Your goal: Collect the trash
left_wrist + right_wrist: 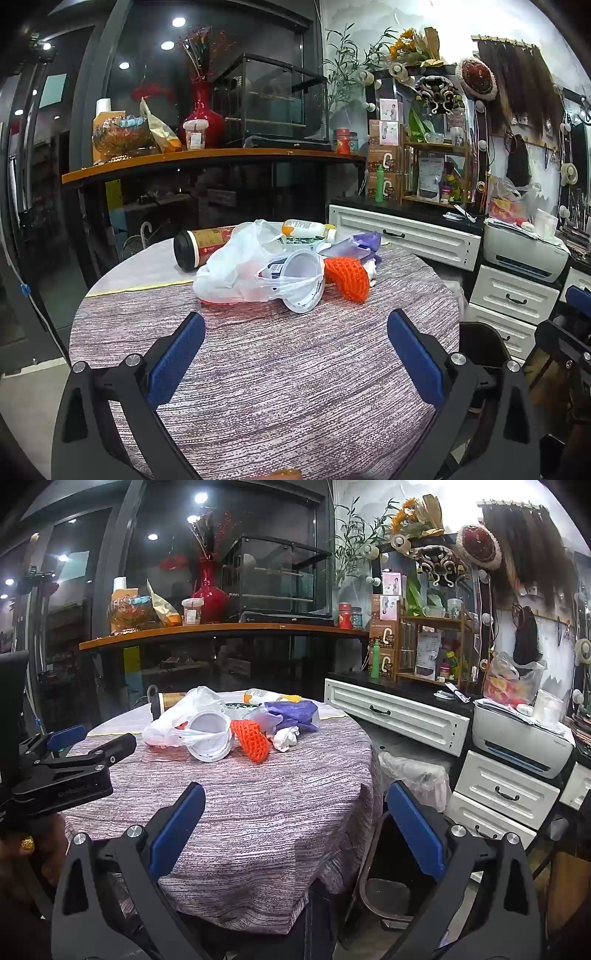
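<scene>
Bare tablecloth (295, 369) between trash pile (280, 266) and tongs (295, 325)

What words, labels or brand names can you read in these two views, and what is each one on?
"GenRobot.AI", faint: on the black body of the left gripper, seen from the right wrist.
Brown cup lying on the table: print too blurred to read.
Bottle label: too small.
Boxes on the counter: print unreadable.
</scene>
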{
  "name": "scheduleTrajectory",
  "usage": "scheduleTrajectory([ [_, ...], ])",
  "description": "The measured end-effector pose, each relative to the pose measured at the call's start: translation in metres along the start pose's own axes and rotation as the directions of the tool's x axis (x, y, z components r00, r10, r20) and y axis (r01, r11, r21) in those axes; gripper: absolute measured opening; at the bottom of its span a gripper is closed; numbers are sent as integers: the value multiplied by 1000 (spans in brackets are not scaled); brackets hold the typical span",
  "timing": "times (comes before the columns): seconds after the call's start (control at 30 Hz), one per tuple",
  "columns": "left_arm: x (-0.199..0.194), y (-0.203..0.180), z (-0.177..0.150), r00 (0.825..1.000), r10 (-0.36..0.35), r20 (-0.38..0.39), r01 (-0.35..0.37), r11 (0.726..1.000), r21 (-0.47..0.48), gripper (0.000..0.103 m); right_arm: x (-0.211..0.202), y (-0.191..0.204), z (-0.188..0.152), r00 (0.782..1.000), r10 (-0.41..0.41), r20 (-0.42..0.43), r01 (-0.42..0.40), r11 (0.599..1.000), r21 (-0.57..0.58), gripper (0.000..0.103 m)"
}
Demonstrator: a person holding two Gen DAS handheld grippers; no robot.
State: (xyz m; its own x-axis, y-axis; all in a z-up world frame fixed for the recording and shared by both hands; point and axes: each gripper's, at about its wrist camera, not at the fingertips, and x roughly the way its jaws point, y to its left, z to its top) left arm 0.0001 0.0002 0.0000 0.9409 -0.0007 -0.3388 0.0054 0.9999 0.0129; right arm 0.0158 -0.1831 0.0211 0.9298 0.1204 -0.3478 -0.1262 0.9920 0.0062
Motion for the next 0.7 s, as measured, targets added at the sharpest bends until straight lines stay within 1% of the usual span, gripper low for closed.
scheduleTrajectory([
  [0.23, -2, 2, 0, 1000, 8, 8, -8, 1000, 0, 98, 1, 0, 0, 1000, 0, -1, 0, 1000, 2, 98],
  [0.27, 0, 0, 0, 1000, 2, -1, -2, 1000, 5, 98, 1, 0, 0, 1000, 0, 1, 0, 1000, 0, 98],
  [0.7, -3, -1, -1, 1000, 3, -2, -3, 1000, 4, 98, 2, 0, 0, 1000, 1, -1, -1, 1000, 2, 98],
])
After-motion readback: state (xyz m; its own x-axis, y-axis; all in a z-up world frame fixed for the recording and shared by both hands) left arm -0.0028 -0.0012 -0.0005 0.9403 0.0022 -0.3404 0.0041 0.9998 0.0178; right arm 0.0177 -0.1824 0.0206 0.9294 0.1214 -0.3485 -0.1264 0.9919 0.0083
